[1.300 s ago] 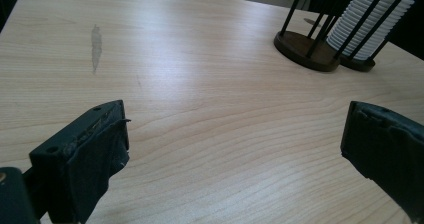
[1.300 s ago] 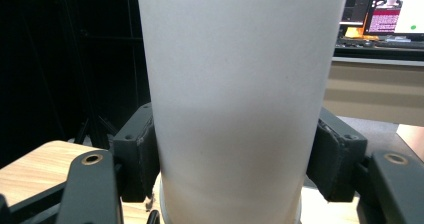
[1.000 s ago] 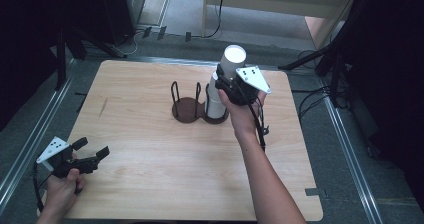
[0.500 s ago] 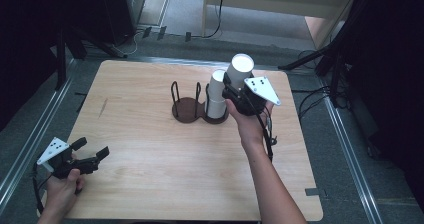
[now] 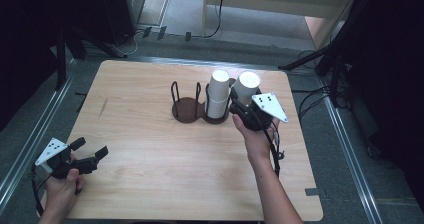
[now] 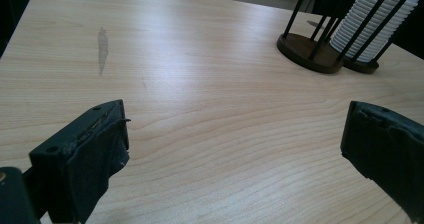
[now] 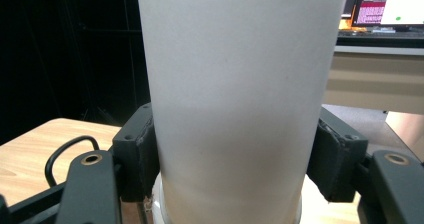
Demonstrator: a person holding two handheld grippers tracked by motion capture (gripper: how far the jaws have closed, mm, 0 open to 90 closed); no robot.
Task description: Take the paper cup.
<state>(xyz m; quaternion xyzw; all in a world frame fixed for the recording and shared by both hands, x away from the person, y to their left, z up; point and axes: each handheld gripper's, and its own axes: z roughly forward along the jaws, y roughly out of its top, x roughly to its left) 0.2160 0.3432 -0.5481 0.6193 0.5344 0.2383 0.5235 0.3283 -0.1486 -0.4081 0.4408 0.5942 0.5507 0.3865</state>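
Note:
My right gripper point(image 5: 243, 105) is shut on a white paper cup point(image 5: 248, 84), held bottom-up just right of the cup stack point(image 5: 218, 95). That stack stands in the right ring of a black wire holder point(image 5: 185, 107) on the wooden table point(image 5: 150, 184); the left ring is empty. In the right gripper view the cup point(image 7: 235, 84) rises between both pads point(image 7: 136, 156), which press its sides. My left gripper point(image 5: 90, 148) rests open at the near left corner. In the left gripper view, bare wood lies between the jaws of my left gripper point(image 6: 235, 149), with the holder point(image 6: 306, 48) and stack point(image 6: 364, 26) far off.
Black stand legs point(image 5: 80, 44) and cables point(image 5: 315, 101) lie on the floor around the table. A pale shelf unit point(image 5: 280, 4) stands behind it. A lit monitor point(image 7: 387, 4) sits on a desk in the right gripper view. A grey scuff point(image 6: 102, 46) marks the wood.
The right hand has carried the cup down and to the right, from above the stack to beside it. The left hand has stayed put.

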